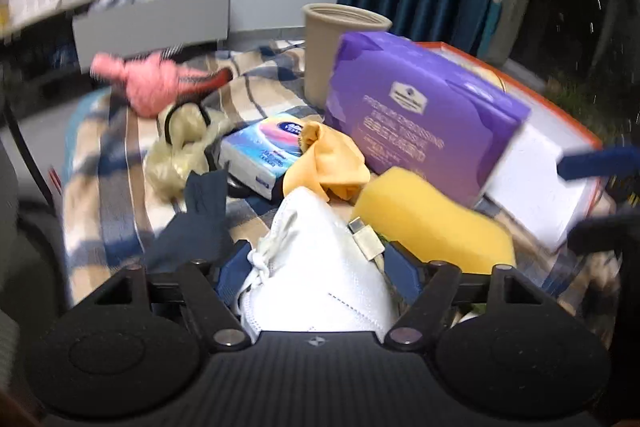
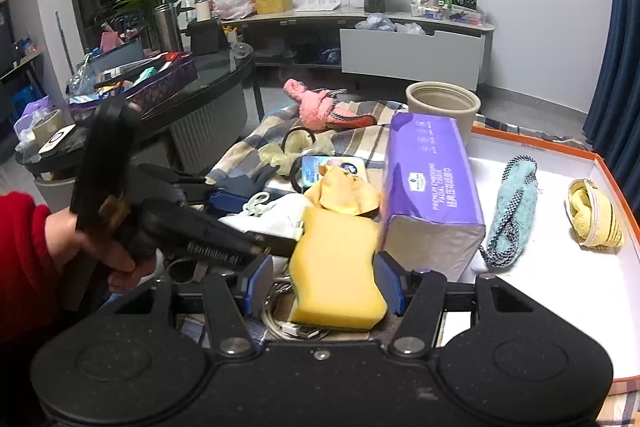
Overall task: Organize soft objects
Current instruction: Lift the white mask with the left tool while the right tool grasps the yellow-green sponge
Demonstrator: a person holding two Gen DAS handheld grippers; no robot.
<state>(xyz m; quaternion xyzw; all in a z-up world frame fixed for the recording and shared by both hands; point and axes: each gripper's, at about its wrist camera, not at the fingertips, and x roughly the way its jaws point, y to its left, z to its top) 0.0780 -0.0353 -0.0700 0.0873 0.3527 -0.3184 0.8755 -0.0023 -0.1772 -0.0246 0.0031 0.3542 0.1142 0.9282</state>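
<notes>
A white face mask [image 1: 320,267] lies on the plaid blanket [image 1: 120,163] and fills most of the gap between the blue pads of my left gripper [image 1: 320,267], which stands open around it. In the right wrist view the left gripper [image 2: 260,223] comes in from the left, held by a hand in a red sleeve. A yellow sponge [image 2: 336,267] lies on cables between the fingers of my right gripper [image 2: 323,279]. That gripper is open, with a gap at its left pad. The sponge [image 1: 432,227] rests beside the mask, and the right gripper [image 1: 568,201] reaches in at the right edge.
A purple tissue pack [image 2: 428,179] leans against a white, orange-rimmed box [image 2: 600,163] holding a teal cloth [image 2: 516,203] and a yellow cloth [image 2: 592,219]. A small tissue pack [image 1: 264,151], orange cloth [image 1: 328,159], dark glove [image 1: 200,215], pink knit [image 1: 152,83] and beige bin [image 1: 332,39] lie around.
</notes>
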